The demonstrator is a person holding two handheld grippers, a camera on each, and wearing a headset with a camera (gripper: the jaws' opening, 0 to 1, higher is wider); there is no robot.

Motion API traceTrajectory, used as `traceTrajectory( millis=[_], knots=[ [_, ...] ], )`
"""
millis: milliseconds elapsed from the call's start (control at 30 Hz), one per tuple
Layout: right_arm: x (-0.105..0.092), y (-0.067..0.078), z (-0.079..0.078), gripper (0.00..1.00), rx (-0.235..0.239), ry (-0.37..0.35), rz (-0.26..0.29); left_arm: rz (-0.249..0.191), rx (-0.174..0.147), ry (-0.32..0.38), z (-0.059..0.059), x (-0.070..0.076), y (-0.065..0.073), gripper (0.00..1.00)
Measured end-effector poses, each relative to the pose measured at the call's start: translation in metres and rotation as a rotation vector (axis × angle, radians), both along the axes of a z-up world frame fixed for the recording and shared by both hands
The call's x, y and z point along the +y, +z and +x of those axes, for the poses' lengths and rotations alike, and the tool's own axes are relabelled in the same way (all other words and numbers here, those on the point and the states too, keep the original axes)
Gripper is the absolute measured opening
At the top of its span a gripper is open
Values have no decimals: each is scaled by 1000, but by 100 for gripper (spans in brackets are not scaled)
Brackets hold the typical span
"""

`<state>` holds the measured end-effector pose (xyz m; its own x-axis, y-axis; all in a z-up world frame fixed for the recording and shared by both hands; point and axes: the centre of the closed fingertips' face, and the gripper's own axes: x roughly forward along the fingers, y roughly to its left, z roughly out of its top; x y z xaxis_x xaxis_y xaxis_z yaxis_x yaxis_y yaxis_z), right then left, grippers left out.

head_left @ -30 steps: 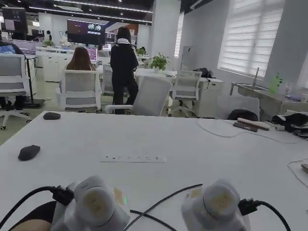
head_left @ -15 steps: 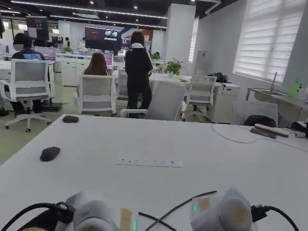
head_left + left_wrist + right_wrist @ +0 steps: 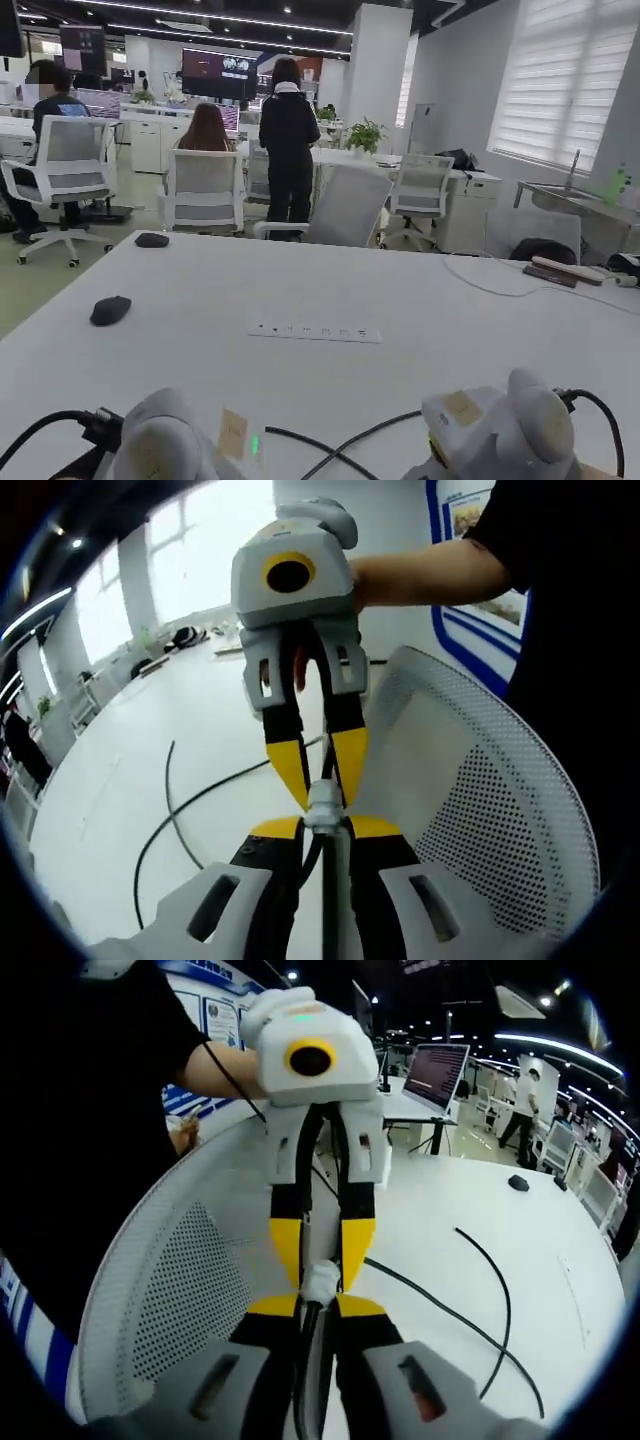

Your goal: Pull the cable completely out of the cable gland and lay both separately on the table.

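- The cable gland, a small pale plastic fitting, hangs in the air close in front of the person. It is not on the table. The dark cable is threaded through it and runs back between the jaws on both sides.
- The left hand-held gripper is closed, its yellow tips pinched in at one end of the gland. The right hand-held gripper meets it nose to nose and is clamped at the other end. I cannot tell which one has the gland body and which only the cable.
- Judged from its look, the gland is light, hard and stiff, so it should take a firm pinch across its body. The cable looks thin, limp and smooth-sheathed. It is best held right beside the gland and drawn straight along its line, or it may slide through the jaws or bend.
- A white mesh chair back lies below the grip.
- Farther out, black leads trail over the table. A socket strip sits mid-table, with a mouse at far left.
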<state>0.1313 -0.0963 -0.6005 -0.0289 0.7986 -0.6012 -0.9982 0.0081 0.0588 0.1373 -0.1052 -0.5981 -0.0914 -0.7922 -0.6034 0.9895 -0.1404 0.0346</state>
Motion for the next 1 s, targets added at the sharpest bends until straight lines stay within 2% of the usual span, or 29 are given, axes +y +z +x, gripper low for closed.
traceTrajectory(
  millis=[67, 133, 200, 233, 300, 333, 400, 433, 467, 500, 533, 567, 600, 633, 667, 767, 900, 1000],
  knots=[
    [-1, -1, -1, 10, 17, -6, 12, -1, -16, -2, -1, -2, 0, 18],
    [-2, -3, 2, 11, 32, -42, 14, 1, -27, 23, 1, -3, 0, 17],
    [-4, -5, 4, 11, 132, -141, 15, 7, -32, 41, 4, -4, -1, 17],
    [-5, -4, 5, 11, 166, -172, 20, 9, -41, 51, 5, -5, 0, 17],
    [-9, -5, 8, 12, 153, -172, -2, 14, -53, 74, 8, -5, 0, 17],
    [-13, -7, 9, 15, 161, -189, -32, 25, -84, 87, 11, -5, 0, 17],
    [-11, -2, 12, 22, 172, -207, -35, 36, -157, 98, 16, -6, 3, 17],
    [-10, 0, 13, 25, 178, -208, -31, 43, -181, 97, 17, -6, 3, 17],
    [-8, 3, 13, 24, 180, -205, -29, 50, -223, 94, 18, -7, 5, 17],
    [-7, 5, 13, 21, 182, -205, -31, 57, -238, 96, 19, -7, 5, 17],
    [-5, 7, 15, 18, 183, -210, -42, 82, -303, 85, 21, -6, 6, 17],
    [-5, 9, 16, 19, 183, -213, -42, 93, -339, 82, 22, -6, 6, 17],
    [-4, 10, 17, 19, 204, -229, -51, 108, -390, 66, 23, -7, 7, 17],
    [-4, 11, 18, 20, 214, -233, -57, 114, -417, 57, 23, -7, 8, 17],
    [-3, 12, 19, 20, 220, -228, -56, 121, -460, 40, 22, -8, 9, 17],
    [-1, 14, 19, 20, 262, -224, -61, 135, -504, 13, 19, -11, 9, 17],
    [-2, 8, 19, 16, 330, -226, -94, 146, -553, -10, 19, -14, 11, 17],
    [-4, 3, 22, 13, 337, -233, -127, 164, -590, -27, 21, -15, 10, 17]
  ],
)
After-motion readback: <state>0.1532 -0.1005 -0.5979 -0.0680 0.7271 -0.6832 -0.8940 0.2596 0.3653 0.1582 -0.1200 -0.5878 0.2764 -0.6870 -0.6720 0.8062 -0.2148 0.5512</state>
